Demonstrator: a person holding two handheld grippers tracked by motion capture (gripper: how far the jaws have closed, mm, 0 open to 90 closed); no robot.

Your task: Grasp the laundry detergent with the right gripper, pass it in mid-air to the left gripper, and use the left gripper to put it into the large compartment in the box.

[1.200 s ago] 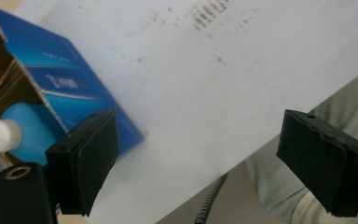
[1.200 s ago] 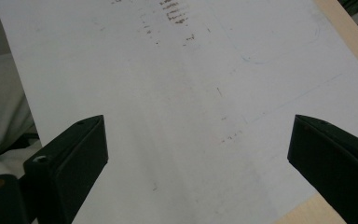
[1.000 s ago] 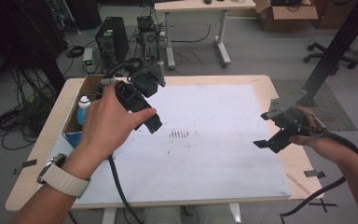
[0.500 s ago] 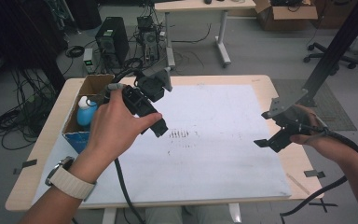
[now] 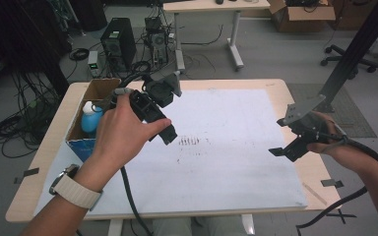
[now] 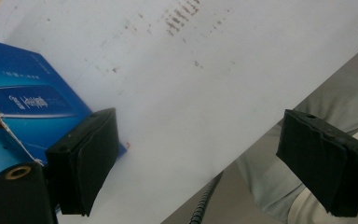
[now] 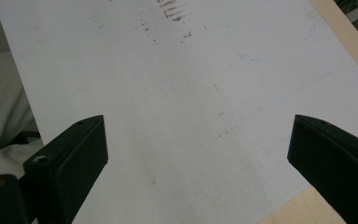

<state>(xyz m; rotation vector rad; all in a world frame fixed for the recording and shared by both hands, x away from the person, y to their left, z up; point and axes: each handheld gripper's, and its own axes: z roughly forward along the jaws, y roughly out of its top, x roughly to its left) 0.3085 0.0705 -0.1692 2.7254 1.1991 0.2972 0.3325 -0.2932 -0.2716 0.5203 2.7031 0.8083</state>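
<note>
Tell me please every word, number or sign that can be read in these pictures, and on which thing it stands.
Blue box, left gripper view: white print on its side, too blurred to read.
White sheet on the table: dark smudged marks, not letters.
Blue bottle inside the box: no readable label.
Left gripper and right gripper: no print on the jaws.
So no text can be quoted here.
</note>
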